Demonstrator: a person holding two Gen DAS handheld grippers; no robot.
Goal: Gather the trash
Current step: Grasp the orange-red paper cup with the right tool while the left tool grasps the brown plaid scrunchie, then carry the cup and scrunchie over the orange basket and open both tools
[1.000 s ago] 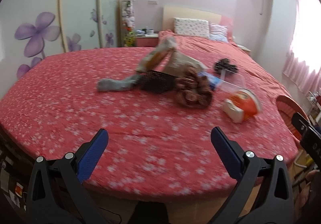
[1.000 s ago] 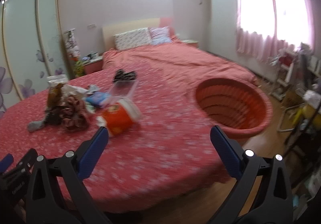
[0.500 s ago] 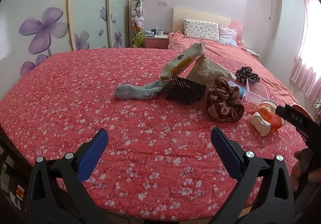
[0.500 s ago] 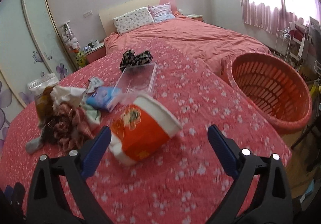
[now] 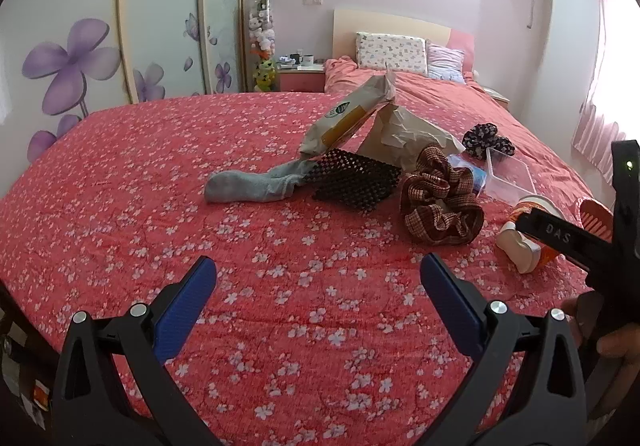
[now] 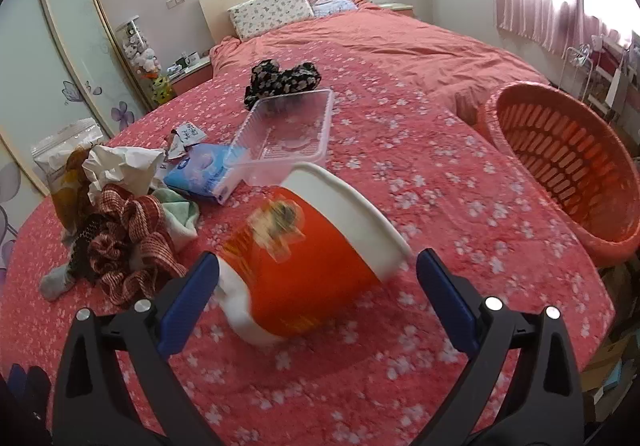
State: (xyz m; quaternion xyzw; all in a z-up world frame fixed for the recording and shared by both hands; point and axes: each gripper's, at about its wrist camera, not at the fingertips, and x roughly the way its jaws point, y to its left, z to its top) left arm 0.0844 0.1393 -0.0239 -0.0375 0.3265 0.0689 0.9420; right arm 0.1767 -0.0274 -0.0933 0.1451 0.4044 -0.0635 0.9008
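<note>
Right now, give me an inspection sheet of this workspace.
Surface: bed with red floral cover.
Job's things: orange noodle cup on its side; clear tray; paper bag; blue packet; orange basket beside the bed.
Clutter: grey sock, black mesh, checked scrunchie.
Grippers: left gripper open over bare cover; right gripper open, straddling the cup.
Cables: nothing seen.
Surroundings: wardrobe, pillows, curtains.

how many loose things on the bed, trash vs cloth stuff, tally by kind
Packaging and trash: 5 (orange cup, clear tray, blue pack, paper bag, torn wrapper)
Scrunchies: 2 (brown, black floral)
Socks: 1 (grey sock)
Mesh mats: 1 (black mat)
Total: 9
</note>
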